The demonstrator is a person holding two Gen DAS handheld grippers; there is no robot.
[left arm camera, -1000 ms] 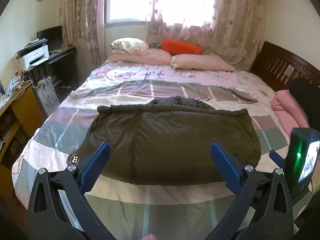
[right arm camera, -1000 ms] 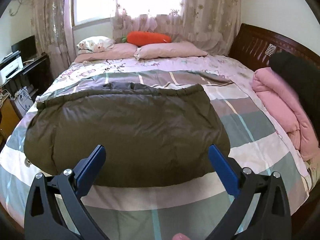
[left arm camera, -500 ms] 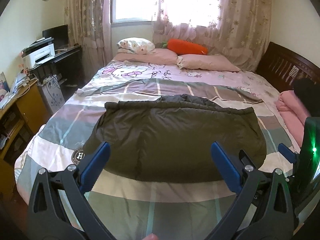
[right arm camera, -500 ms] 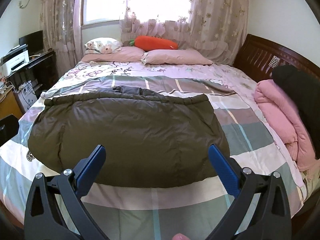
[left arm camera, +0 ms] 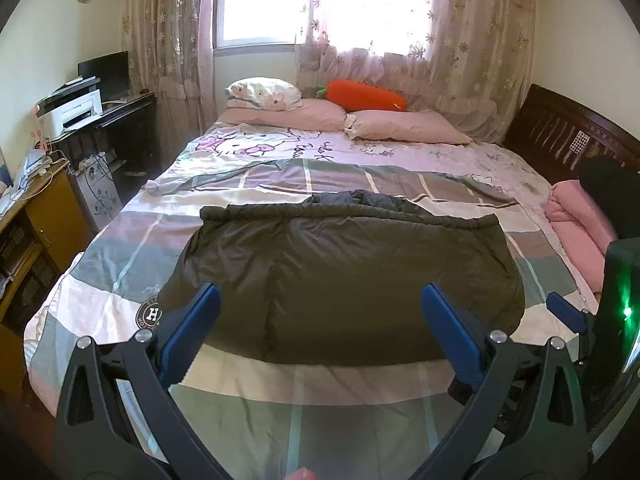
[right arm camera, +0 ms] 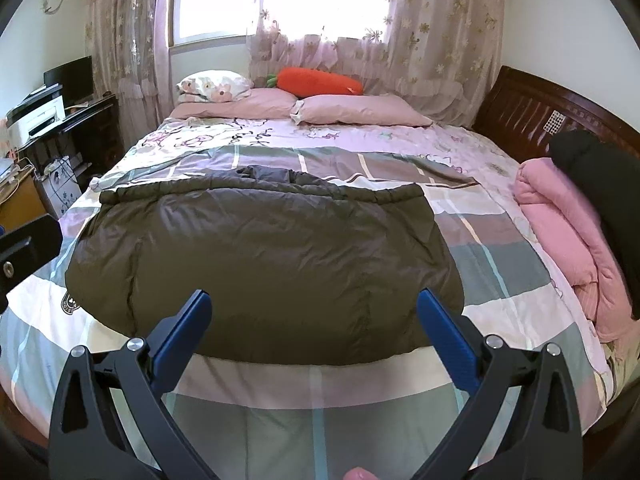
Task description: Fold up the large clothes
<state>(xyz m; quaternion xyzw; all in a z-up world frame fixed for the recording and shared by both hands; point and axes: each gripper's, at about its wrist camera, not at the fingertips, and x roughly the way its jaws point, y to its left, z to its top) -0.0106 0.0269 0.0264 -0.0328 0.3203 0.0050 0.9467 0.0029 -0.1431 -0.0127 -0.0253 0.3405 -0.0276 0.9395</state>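
Observation:
A large dark olive padded jacket (left arm camera: 344, 280) lies folded flat across the checked bedspread (left arm camera: 120, 264), with a darker lining showing at its far edge. The right wrist view shows the same jacket (right arm camera: 260, 264) in the middle of the bed. My left gripper (left arm camera: 318, 296) hangs open above the jacket's near edge, with nothing between its blue fingers (left arm camera: 192, 328). My right gripper (right arm camera: 314, 300) is open too, over the near edge and holding nothing. The right gripper's body with a green light (left arm camera: 624, 312) shows at the right of the left wrist view.
Pink pillows (left arm camera: 400, 128) and an orange carrot cushion (left arm camera: 364, 96) lie at the head of the bed. A folded pink quilt (right arm camera: 560, 240) with a black garment (right arm camera: 600, 184) on it sits at the right edge. A desk with a printer (left arm camera: 76, 112) stands left.
Both grippers have drawn back and risen from the jacket, so more of the bed and room shows. The jacket has not moved, and both grippers stay open.

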